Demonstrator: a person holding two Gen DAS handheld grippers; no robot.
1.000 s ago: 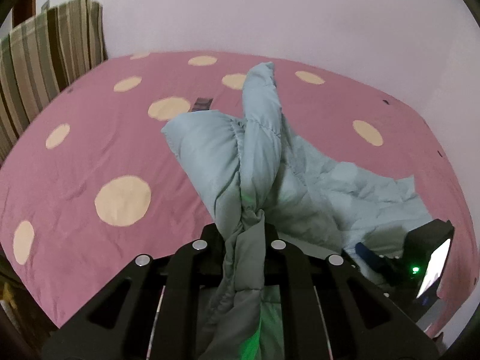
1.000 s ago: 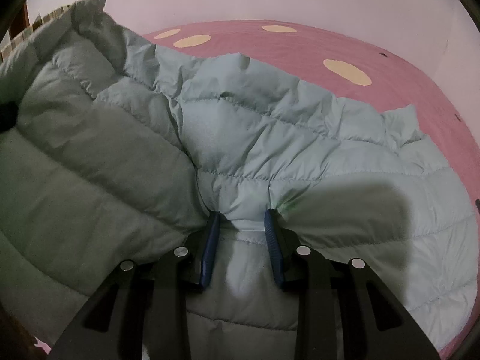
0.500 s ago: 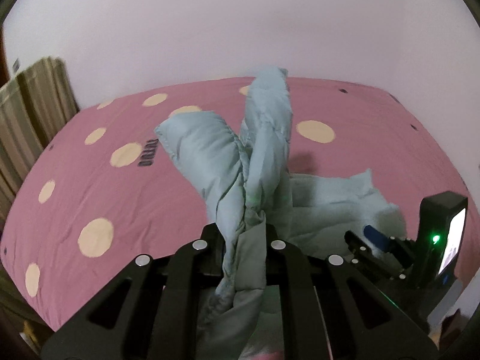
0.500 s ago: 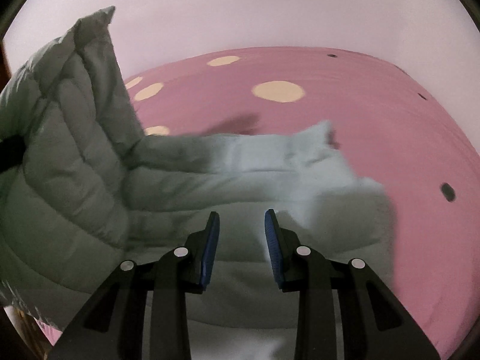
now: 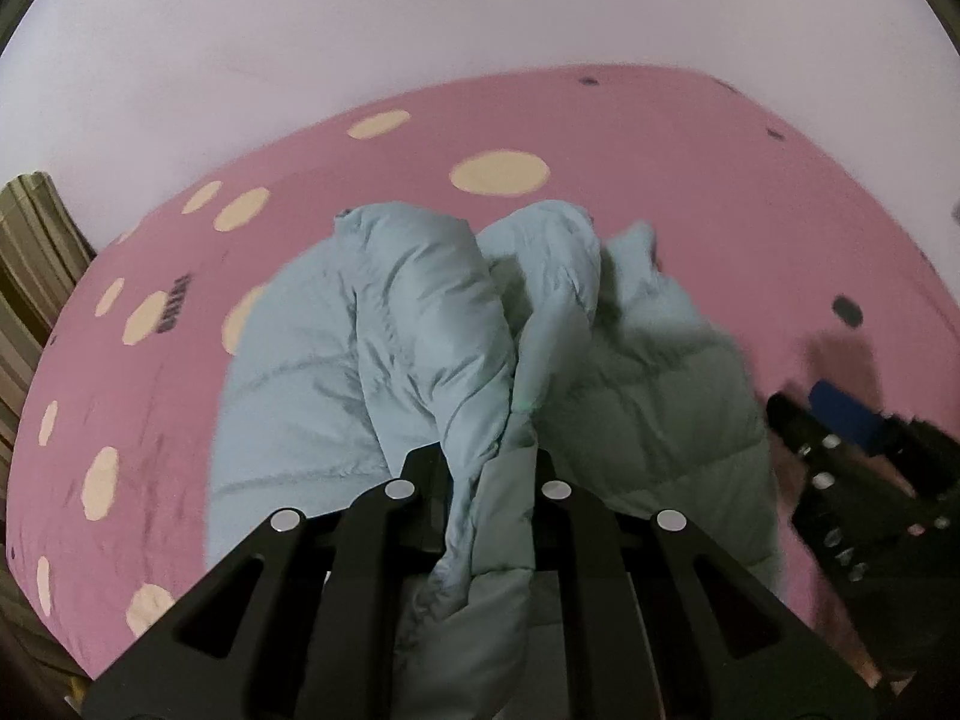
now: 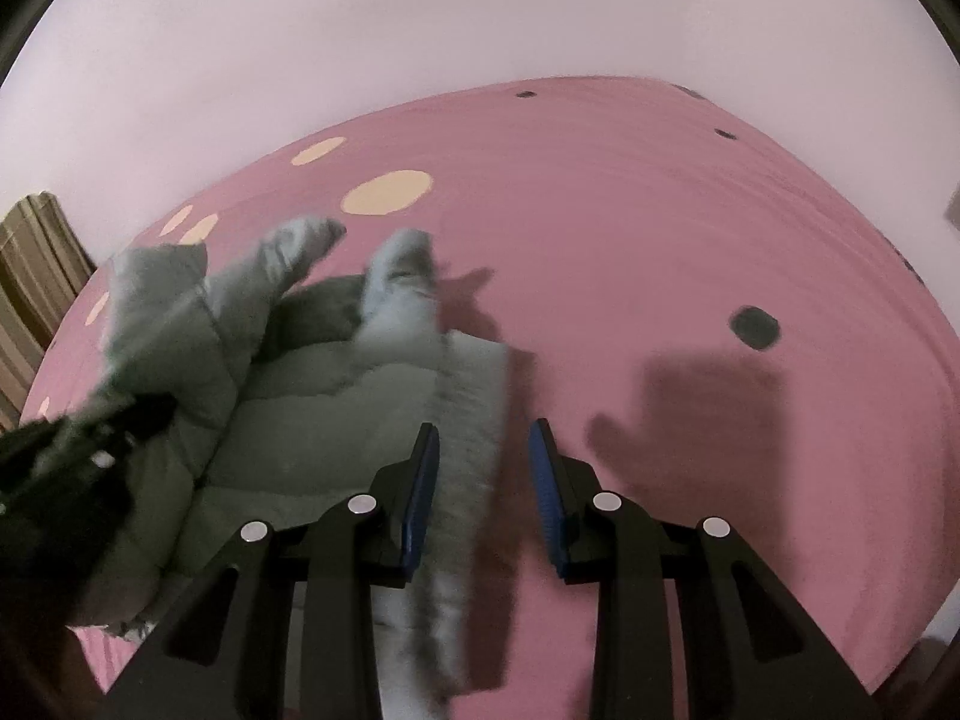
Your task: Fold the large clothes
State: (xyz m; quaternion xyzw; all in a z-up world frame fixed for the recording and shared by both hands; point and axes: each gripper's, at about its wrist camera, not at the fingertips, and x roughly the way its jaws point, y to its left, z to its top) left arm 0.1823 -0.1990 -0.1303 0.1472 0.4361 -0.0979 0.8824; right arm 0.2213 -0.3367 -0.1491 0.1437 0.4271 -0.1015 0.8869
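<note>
Two tongs: I see both, one from each wrist view.
Writing: a short dark print (image 5: 174, 312) sits on the sheet near one cream dot; too blurred for me to read.
Bed: pink sheet (image 5: 690, 192) with cream dots on its left part and a few small dark spots on its right part; it fills most of both views.
Room: a plain pale wall (image 5: 420, 18) runs behind the bed; a striped brown-and-cream cloth (image 5: 30, 264) stands at the left edge.
Jacket: pale blue-green quilted jacket (image 5: 336, 372), bunched in a heap on the bed, just ahead of my left tongs.
Jacket axis: crumpled, so I cannot call one long axis; two padded lobes rise from the heap and point away from me, toward the wall.
Left tongs (image 5: 489, 468): clenched on a gathered fold of the jacket, which runs down between the fingers and past them.
Right tongs (image 6: 483, 450): parted, blue pads clear; a blurred jacket edge passes between them, and I cannot tell whether it touches the left pad, while the right one is free.
Shadow: a dark shadow (image 6: 684, 420) lies on the sheet right of the right tongs.
</note>
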